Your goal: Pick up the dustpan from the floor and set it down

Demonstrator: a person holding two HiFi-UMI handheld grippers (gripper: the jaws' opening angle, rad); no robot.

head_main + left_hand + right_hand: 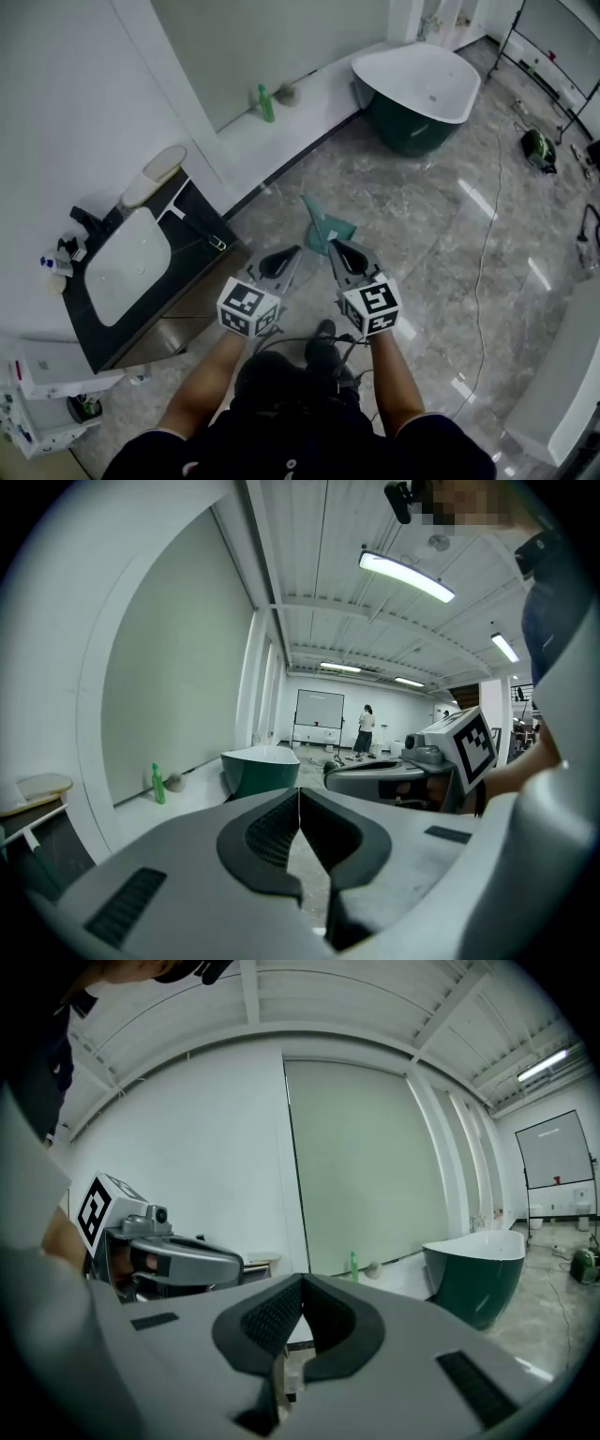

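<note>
A teal dustpan [329, 226] lies on the grey marble floor, its handle pointing toward the far wall. In the head view both grippers hang side by side just short of it. The left gripper [297, 250] is shut with nothing between its pads, its tips just left of the pan's near edge. The right gripper [334, 244] is also shut and empty, its tips over the pan's near edge. The dustpan does not show in either gripper view, where the left gripper [299, 792] and the right gripper [302, 1281] each show their dark pads meeting.
A dark vanity with a white sink [131, 262] stands at the left. A green bathtub [417, 89] sits at the far side, with a green bottle [266, 103] on the white ledge. A cable [483, 281] runs across the floor at the right. A person [366, 728] stands far off.
</note>
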